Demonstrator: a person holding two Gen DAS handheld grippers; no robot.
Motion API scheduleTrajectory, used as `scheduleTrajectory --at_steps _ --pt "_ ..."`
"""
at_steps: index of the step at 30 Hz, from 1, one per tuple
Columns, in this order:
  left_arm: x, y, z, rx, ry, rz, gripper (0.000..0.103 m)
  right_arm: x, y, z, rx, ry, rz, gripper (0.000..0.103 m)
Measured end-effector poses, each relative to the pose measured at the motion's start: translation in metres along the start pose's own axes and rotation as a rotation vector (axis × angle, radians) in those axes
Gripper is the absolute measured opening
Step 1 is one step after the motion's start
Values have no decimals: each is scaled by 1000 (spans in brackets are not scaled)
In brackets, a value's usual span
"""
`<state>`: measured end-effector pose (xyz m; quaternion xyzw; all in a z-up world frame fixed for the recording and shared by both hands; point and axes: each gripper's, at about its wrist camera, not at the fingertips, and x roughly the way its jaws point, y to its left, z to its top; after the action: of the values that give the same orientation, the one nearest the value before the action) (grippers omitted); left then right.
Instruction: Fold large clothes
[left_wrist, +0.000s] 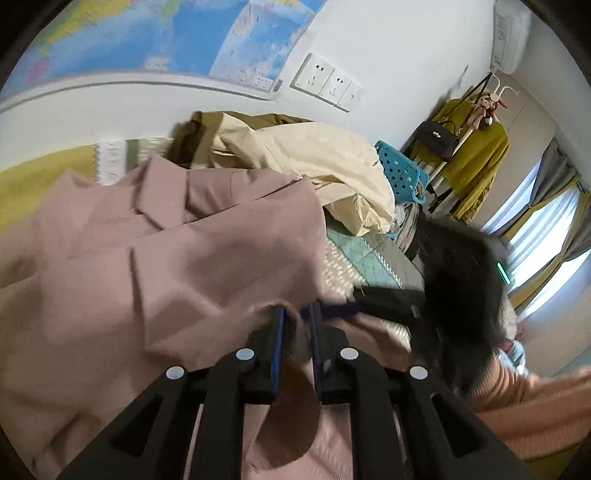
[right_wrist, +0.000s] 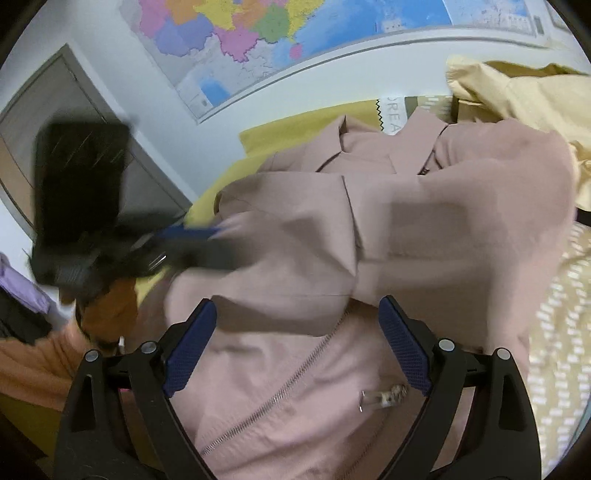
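A dusty-pink zip jacket (left_wrist: 166, 266) lies on the bed, its collar toward the wall; it also fills the right wrist view (right_wrist: 369, 229), zipper (right_wrist: 280, 395) running down the front. My left gripper (left_wrist: 297, 314) is shut on a fold of the pink jacket and lifts that edge over the body. It shows blurred at the left of the right wrist view (right_wrist: 199, 240). My right gripper (right_wrist: 297, 306) is open, its blue pads just above the jacket's lower front, holding nothing. It shows dark and blurred in the left wrist view (left_wrist: 454, 295).
A cream coat (left_wrist: 332, 166) and an olive garment (left_wrist: 229, 122) are piled behind the jacket. A blue perforated basket (left_wrist: 400, 170) and a coat rack with a mustard coat (left_wrist: 476, 155) stand at the right. A yellow sheet (right_wrist: 280, 129) and patterned quilt (right_wrist: 561, 332) cover the bed.
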<state>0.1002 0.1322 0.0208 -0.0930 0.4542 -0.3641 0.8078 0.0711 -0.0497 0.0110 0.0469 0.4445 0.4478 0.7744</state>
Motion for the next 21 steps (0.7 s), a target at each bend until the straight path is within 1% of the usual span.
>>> scheduleTrajectory --at_steps 1,2,3,4,5,6,7,8,9,10,11,13,14,15,17,19,20,21 --pt "8 1 7 -6 0 11 11 -1 5 -4 -32 4 -9 93" --pt "7 1 9 -9 -2 16 11 -1 12 -6 -60 3 -32 96" --pt "12 2 13 -15 -3 19 13 -1 17 -11 -80 1 -50 98" --pt "15 2 14 -27 0 18 22 0 23 -13 -101 -4 -74 98" --pt "16 3 15 -41 6 14 27 2 28 -14 -108 -13 -100 98" --pt "20 3 18 -47 6 26 31 7 31 -14 -110 -15 -120 98" --pt "14 0 15 -44 0 39 31 11 32 -13 -115 -14 -145 98" --pt "8 -2 14 -38 -11 43 33 16 31 -14 -120 -6 -194 96" --pt "0 -3 13 -34 -30 44 39 23 30 -13 -124 12 -235 88" --pt "-9 -3 11 -29 -51 62 45 32 28 -13 -123 40 -256 82" --pt "-21 -4 7 -19 -80 92 47 35 24 -15 -109 53 -249 72" --pt "-47 -3 -3 -2 -125 145 54 33 20 -18 -74 71 -192 74" --pt "-56 -1 -7 -1 -139 182 54 28 21 -20 -78 63 -166 81" --pt "-69 4 -15 -2 -152 227 55 18 38 -28 -145 61 -144 83" --pt "-82 15 -26 -18 -158 261 56 17 66 -40 -255 82 -117 83" --pt "-94 29 -37 -52 -168 332 56 28 84 -48 -338 113 -138 82" --pt "-98 36 -41 -70 -168 345 56 34 87 -52 -365 131 -149 81" --pt "-104 46 -47 -98 -170 368 56 46 91 -55 -404 159 -186 77"
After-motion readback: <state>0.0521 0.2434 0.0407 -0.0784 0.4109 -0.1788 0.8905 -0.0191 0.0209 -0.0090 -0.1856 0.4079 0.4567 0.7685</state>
